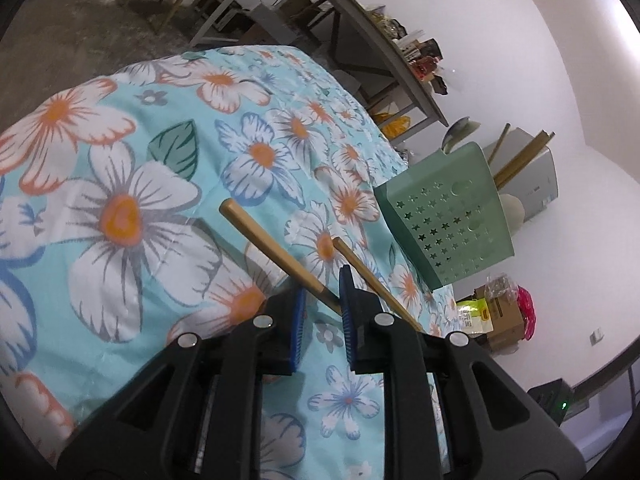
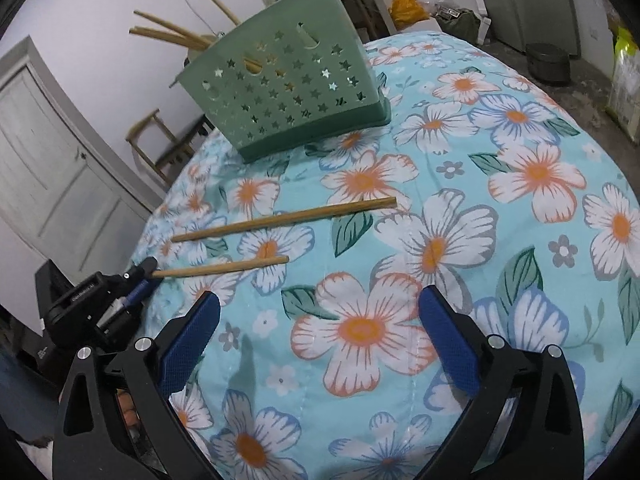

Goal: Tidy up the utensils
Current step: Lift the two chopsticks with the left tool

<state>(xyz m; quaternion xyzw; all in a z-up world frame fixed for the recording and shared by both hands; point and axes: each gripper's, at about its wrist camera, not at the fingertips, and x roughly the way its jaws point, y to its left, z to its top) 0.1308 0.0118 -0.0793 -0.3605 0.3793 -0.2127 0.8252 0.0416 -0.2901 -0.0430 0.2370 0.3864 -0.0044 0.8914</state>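
A: Gripping one chopstick (image 1: 276,252) by its thin end, the left gripper (image 1: 322,300) has its blue pads closed on the wood above the floral cloth (image 1: 120,208); a second chopstick (image 1: 372,280) lies just beside, and the green holder (image 1: 448,216) stands farther along

B: From the right wrist, the right gripper (image 2: 320,332) hangs wide apart and empty over the cloth. Best to tip the held stick upright, thick end up, before reaching the holder (image 2: 288,92), already stocked with chopsticks
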